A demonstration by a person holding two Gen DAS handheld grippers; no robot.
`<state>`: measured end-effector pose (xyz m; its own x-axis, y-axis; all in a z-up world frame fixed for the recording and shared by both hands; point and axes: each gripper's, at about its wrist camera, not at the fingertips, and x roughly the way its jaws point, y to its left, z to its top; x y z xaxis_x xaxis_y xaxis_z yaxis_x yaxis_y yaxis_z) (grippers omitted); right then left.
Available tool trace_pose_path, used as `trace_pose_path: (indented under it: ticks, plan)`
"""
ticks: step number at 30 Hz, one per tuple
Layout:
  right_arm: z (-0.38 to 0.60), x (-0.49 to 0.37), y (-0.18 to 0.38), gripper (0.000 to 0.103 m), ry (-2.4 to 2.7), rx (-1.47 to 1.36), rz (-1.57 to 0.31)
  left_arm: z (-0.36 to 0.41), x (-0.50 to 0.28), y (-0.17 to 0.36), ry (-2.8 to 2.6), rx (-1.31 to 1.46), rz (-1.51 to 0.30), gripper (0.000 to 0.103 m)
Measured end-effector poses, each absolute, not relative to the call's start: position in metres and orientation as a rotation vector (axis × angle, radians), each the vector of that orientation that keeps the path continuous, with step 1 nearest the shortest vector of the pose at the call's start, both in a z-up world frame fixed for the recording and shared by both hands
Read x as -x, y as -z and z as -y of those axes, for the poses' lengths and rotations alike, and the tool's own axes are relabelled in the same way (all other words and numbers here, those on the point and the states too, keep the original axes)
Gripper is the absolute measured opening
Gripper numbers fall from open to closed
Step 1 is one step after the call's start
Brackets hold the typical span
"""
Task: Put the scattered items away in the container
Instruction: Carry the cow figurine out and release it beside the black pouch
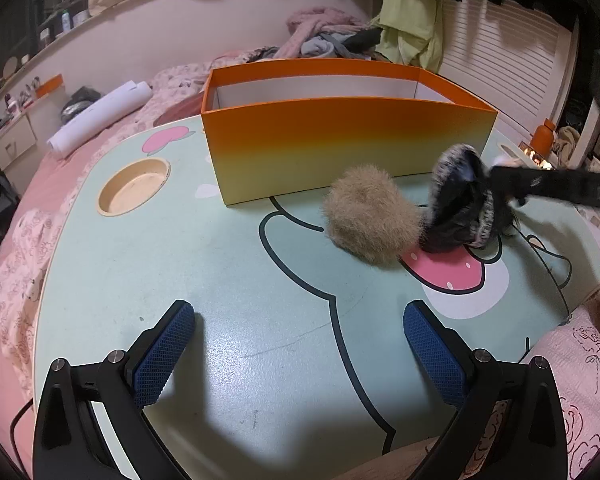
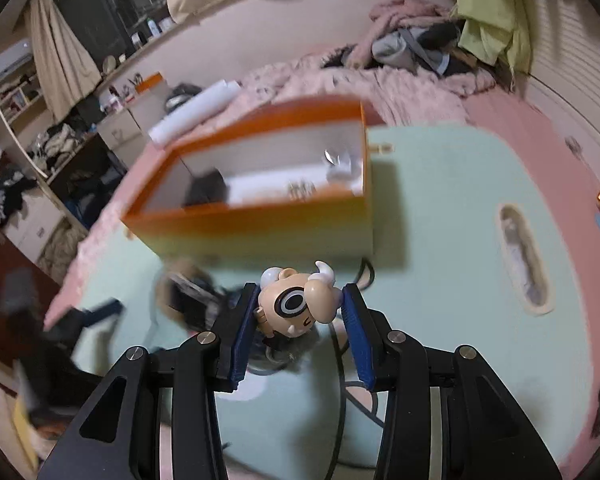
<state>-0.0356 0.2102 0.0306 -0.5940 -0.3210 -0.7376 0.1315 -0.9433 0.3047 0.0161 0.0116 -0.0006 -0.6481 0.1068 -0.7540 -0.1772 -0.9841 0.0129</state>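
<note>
The right gripper (image 2: 299, 307) is pinching a small cartoon figurine (image 2: 296, 300) between its blue pads, lifting it just near of the orange box (image 2: 260, 224); the left gripper (image 1: 299, 346) is hovering spread and empty over the near side of the mint lap table (image 1: 220, 280). The box is already holding a dark item (image 2: 206, 188) and some small white pieces; a tan fur scrunchie (image 1: 370, 220) and a dark scrunchie (image 1: 458, 200) are lying touching, just near of the box, waiting to go in, so the tidying is looking partway done.

Around you: bedroom clutter beyond the work surface
You are looking at a rolled white paper (image 1: 100, 114) lying on the pink bedding (image 1: 16, 240), clothes (image 1: 332, 36) piling behind, and a mint cartoon table (image 1: 220, 280) sitting atop
</note>
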Motion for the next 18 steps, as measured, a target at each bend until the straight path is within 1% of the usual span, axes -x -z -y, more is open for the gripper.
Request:
trace_pose_path:
  ticks: [1, 3, 4, 5, 6, 7, 8, 10, 12, 17, 18]
  plan:
    - [-0.208, 0.036, -0.026, 0.044, 2.572, -1.251, 0.326, -0.012, -0.016, 0.001, -2.715, 1.233, -0.128, 0.103]
    - [-0.204, 0.040, -0.020, 0.052, 2.576, -1.229, 0.381, -0.012, -0.016, 0.000, -2.715, 1.233, -0.128, 0.103]
    - [-0.204, 0.040, -0.021, 0.062, 2.589, -1.207, 0.410, -0.012, -0.016, 0.000, -2.716, 1.233, -0.128, 0.103]
    - [-0.204, 0.038, -0.024, 0.069, 2.601, -1.177, 0.424, -0.012, -0.016, 0.000, -2.716, 1.233, -0.128, 0.103]
    - [-0.205, 0.033, -0.029, 0.072, 2.618, -1.139, 0.427, -0.012, -0.016, 0.001, -2.716, 1.234, -0.128, 0.103]
    - [-0.207, 0.026, -0.035, 0.079, 2.652, -1.096, 0.419, -0.013, -0.016, 0.001, -2.716, 1.234, -0.128, 0.103]
    - [-0.209, 0.019, -0.039, 0.082, 2.678, -1.063, 0.408, -0.012, -0.016, 0.001, -2.716, 1.233, -0.129, 0.103]
    - [-0.211, 0.005, -0.043, 0.082, 2.703, -1.027, 0.372, -0.012, -0.016, 0.001, -2.716, 1.233, -0.128, 0.103]
    - [-0.210, -0.005, -0.040, 0.082, 2.711, -1.052, 0.313, -0.012, -0.016, 0.001, -2.716, 1.233, -0.128, 0.103]
    - [-0.197, -0.020, -0.013, 0.082, 2.711, -1.184, 0.125, -0.012, -0.017, 0.001, -2.717, 1.233, -0.131, 0.103]
    - [-0.194, -0.017, -0.006, 0.084, 2.696, -1.240, 0.087, -0.013, -0.016, 0.001, -2.719, 1.232, -0.136, 0.103]
